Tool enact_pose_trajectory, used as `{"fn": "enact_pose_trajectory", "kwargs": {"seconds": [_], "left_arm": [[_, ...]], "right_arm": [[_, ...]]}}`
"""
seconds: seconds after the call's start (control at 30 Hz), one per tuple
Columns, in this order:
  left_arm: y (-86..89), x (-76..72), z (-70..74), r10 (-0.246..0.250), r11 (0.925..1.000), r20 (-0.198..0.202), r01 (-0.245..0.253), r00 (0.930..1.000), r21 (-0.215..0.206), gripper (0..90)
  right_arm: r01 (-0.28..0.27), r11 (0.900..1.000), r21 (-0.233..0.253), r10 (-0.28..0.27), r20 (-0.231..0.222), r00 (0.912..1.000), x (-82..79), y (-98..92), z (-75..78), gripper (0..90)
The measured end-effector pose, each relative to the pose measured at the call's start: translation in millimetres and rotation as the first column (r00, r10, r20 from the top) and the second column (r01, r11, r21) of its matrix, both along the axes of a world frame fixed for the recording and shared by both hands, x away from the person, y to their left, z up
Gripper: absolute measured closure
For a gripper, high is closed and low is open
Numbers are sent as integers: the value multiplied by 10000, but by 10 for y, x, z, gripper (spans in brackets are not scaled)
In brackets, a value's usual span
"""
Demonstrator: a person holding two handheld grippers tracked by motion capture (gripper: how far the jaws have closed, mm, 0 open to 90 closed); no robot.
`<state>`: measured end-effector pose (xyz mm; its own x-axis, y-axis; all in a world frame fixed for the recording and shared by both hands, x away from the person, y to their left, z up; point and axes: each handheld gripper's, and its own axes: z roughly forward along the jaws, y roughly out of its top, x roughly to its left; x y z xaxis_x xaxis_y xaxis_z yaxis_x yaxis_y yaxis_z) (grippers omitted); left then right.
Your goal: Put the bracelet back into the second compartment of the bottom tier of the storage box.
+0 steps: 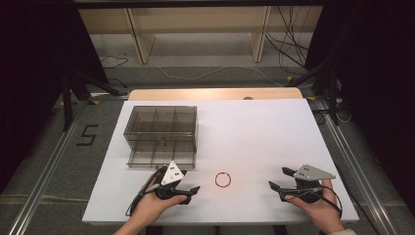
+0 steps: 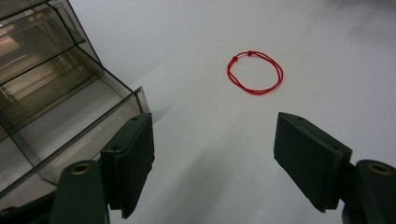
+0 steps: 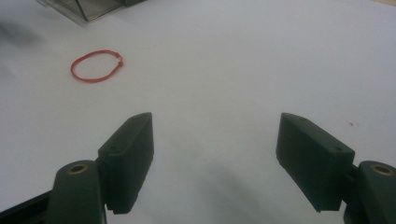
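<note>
On the white table (image 1: pixel 254 127), thin red cord loop (image 1: pixel 222 179) with two knots, lying flat between both hand-held grippers, left (image 1: pixel 188 193) and right (image 1: pixel 280 178) jaws apart.

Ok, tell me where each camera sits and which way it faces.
High view: above the person's side, looking forward and down on the white table; both hands, left gripper and right gripper show.
Left gripper view: rides the left gripper, facing the red bracelet and smoky drawer box.
Right gripper view: rides the right gripper, facing the table.
All share the bracelet.

light: bright, even | shadows: soft | surroundings dark | claw views soft-focus
</note>
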<state>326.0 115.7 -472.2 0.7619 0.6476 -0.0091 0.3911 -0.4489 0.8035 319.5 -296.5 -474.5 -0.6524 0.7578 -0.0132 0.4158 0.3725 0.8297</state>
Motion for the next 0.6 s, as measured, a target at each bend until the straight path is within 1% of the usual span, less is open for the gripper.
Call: {"fn": "enact_pose_trajectory", "kwargs": {"seconds": [0.1,0.2,0.27,0.4,0.53,0.6], "left_arm": [[-88,45,20,-55,10000,30,55,10000,37,301],[-128,67,28,-121,9999,51,121,9999,41,304],[-179,106,37,-234,9997,76,233,9997,107,313],[-242,150,44,-303,9993,107,300,9995,216,334],[-332,217,51,-459,9983,105,455,9989,375,381],[-374,245,52,-540,9978,69,537,9985,380,394]], "right_arm": [[6,10000,-2,-6,-14,10000,-1,2,0,284],[5,10000,-1,-5,-11,10000,-1,0,0,284],[2,10000,3,-2,-10,10000,-1,-3,1,284],[-2,10000,4,2,-31,10000,0,-2,-1,284],[-1,10000,4,1,-17,10000,-1,0,0,284],[21,10000,-37,-21,-33,10000,-4,-1,3,284]]}}
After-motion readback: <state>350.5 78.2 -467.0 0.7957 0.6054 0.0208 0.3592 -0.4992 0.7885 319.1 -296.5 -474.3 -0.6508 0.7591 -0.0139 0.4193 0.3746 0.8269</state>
